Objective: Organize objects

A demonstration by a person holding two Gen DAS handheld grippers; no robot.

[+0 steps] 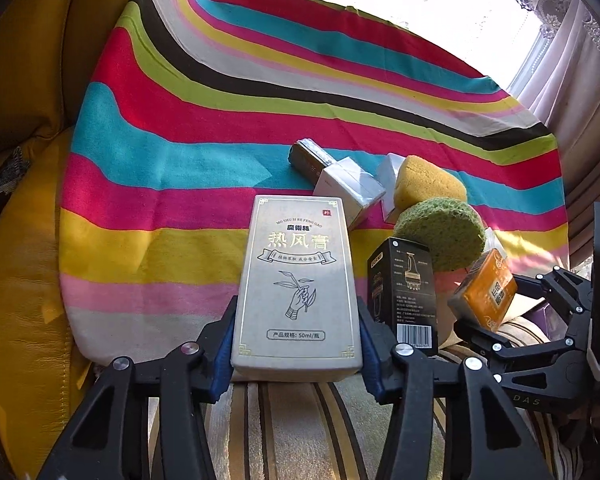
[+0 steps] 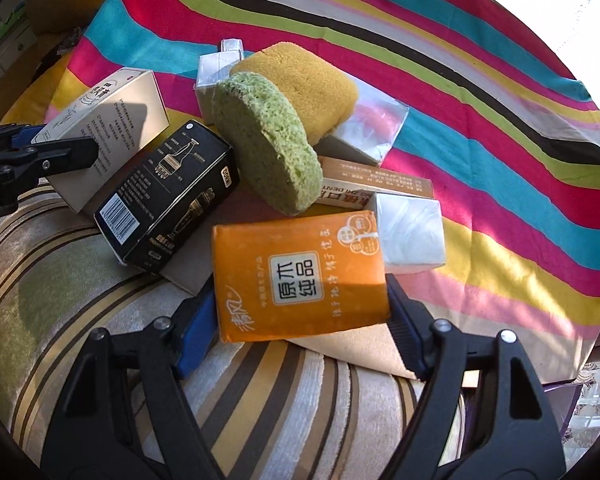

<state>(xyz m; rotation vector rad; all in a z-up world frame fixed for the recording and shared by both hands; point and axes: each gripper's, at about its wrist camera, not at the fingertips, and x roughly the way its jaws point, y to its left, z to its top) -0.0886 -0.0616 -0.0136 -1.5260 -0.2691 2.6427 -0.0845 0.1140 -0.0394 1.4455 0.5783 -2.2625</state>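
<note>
A pale grey carton with gold print [image 1: 296,280] stands upright between the blue pads of my left gripper [image 1: 296,344], which press on its two sides. In the right wrist view the same carton [image 2: 112,116] shows at the left with the left gripper [image 2: 48,144] on it. An orange tissue pack [image 2: 300,276] lies between the pads of my right gripper [image 2: 300,316], both touching its ends. From the left wrist view the pack [image 1: 486,292] sits tilted in the right gripper [image 1: 512,308].
A black boxed product [image 2: 168,196] leans beside the carton. A green sponge [image 2: 268,140] rests against a yellow sponge [image 2: 300,84]. Small white boxes [image 2: 412,232] and a tan flat box [image 2: 380,180] lie around them on the striped cloth [image 2: 500,120]. A striped cushion [image 2: 100,280] lies nearest me.
</note>
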